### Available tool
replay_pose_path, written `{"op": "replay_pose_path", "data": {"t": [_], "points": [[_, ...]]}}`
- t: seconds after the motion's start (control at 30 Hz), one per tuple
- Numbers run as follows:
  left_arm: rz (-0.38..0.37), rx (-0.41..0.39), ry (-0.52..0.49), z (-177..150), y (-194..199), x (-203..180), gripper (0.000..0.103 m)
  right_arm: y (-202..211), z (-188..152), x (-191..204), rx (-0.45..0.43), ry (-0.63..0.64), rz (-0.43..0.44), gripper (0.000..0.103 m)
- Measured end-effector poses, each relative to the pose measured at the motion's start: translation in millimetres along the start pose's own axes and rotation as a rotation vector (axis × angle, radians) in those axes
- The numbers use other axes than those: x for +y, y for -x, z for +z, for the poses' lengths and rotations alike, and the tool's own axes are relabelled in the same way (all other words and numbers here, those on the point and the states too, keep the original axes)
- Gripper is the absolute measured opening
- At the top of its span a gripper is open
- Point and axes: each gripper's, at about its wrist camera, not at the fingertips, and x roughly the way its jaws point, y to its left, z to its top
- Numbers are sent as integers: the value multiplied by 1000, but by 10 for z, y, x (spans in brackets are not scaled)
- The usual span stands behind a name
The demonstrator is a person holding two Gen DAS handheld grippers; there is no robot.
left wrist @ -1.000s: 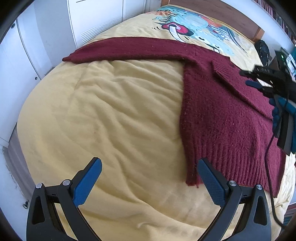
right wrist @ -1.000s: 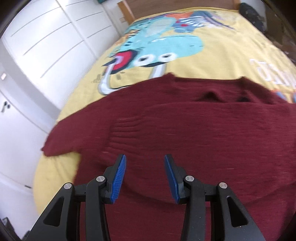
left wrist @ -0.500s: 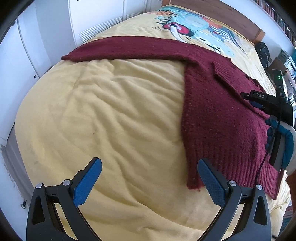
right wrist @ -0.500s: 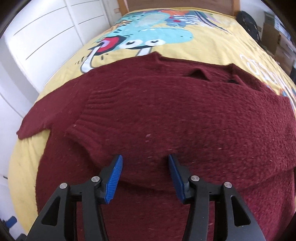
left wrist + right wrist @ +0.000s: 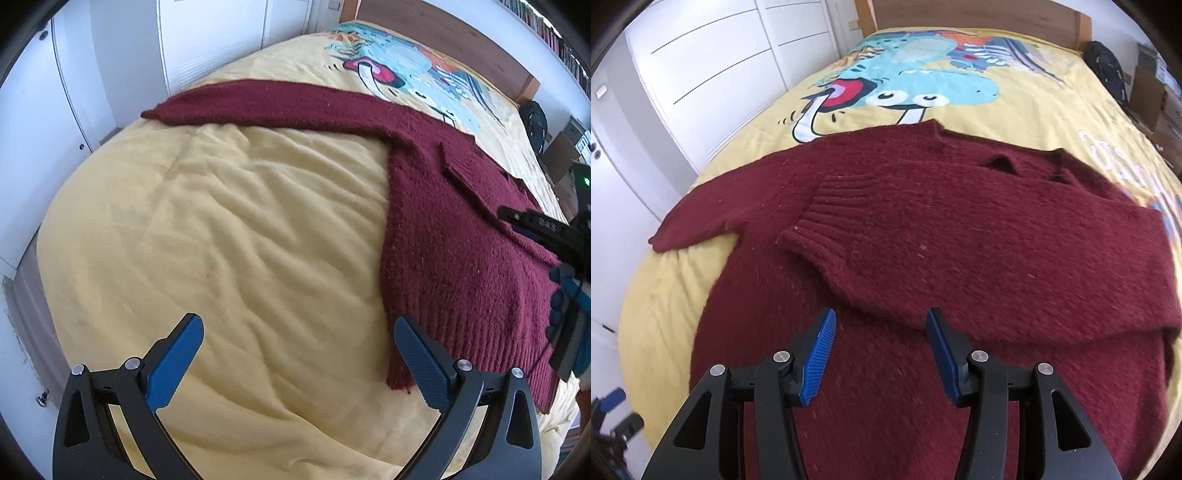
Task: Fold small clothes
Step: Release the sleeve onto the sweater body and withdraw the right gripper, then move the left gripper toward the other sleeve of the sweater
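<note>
A: What does the left wrist view give?
B: The left gripper (image 5: 297, 360), fingers wide apart over the bare yellow bed cover (image 5: 229, 229); the sweater (image 5: 458, 236) hem is beside its right finger.
A: And the right one?
B: The right gripper (image 5: 881, 352), fingers half apart and empty, above the folded sleeve (image 5: 923, 236).

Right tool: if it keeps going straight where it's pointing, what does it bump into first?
Probably the dark red sweater: the right tool, open and empty, points down at the edge of the sleeve folded across it.
</note>
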Motion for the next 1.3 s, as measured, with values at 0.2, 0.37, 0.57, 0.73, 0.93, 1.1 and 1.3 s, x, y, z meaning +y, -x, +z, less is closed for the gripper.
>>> {"op": "replay_pose_path", "data": {"t": [0.2, 0.37, 0.57, 0.73, 0.93, 1.1, 1.3], "points": [[-13, -65, -8, -1, 225, -55, 102, 408, -351, -218, -16, -41, -27, 53], [-23, -96, -23, -26, 428, -195, 102, 706, -680, -377, -30, -84, -31, 53], [-60, -100, -43, -69, 654, -424, 102, 1041, -1057, -540, -52, -132, -21, 53], [-81, -101, -62, -124, 815, -522, 102, 1302, -1349, -707, -63, -182, -38, 53], [-74, -129, -73, -148, 982, -503, 102, 1556, -1628, -865, -77, -231, -65, 53], [-74, -114, -59, -157, 976, -384, 102, 1808, -1739, -987, -92, -253, -109, 54], [-95, -99, -12, -66, 862, -170, 102, 2064, -1827, -1105, -105, -280, -160, 54]]}}
